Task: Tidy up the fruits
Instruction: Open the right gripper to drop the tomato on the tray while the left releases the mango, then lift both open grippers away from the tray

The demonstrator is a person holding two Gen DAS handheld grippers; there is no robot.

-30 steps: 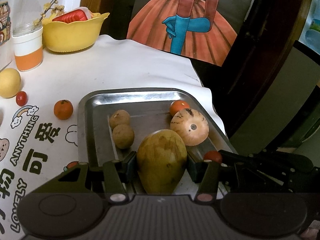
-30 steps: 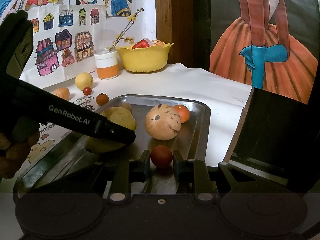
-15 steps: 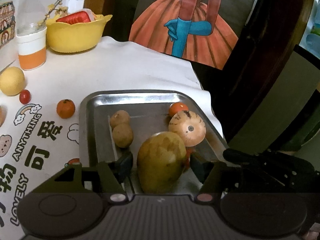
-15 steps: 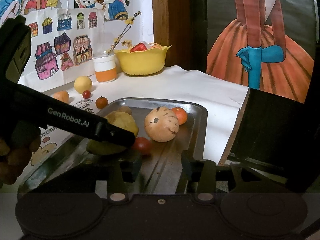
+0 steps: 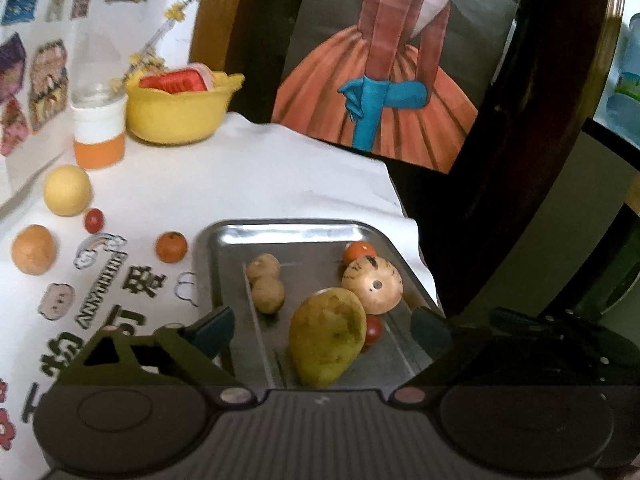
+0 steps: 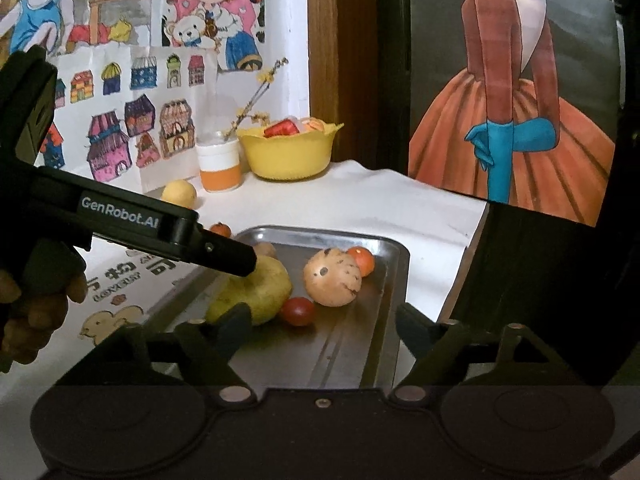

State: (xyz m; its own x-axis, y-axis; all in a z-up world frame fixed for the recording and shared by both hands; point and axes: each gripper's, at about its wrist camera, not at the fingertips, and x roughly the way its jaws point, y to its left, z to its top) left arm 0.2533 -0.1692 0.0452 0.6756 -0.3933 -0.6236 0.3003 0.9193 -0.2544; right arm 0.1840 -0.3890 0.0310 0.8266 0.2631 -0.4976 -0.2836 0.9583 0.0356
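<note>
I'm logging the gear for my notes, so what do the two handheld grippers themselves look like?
Both are matte black plastic. Each camera sees a ribbed body with two round discs, two small metal pins and angular finger links ending in dark teal pads. The right wrist view shows the left gripper from the side, a long black bar printed "GenRobot.AI" in white. No cables or sleeves show.

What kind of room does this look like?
Probably a home, maybe a child's corner: a cartoon-print tablecloth, childlike drawings taped to the wall, and a metal tray of fruit.
</note>
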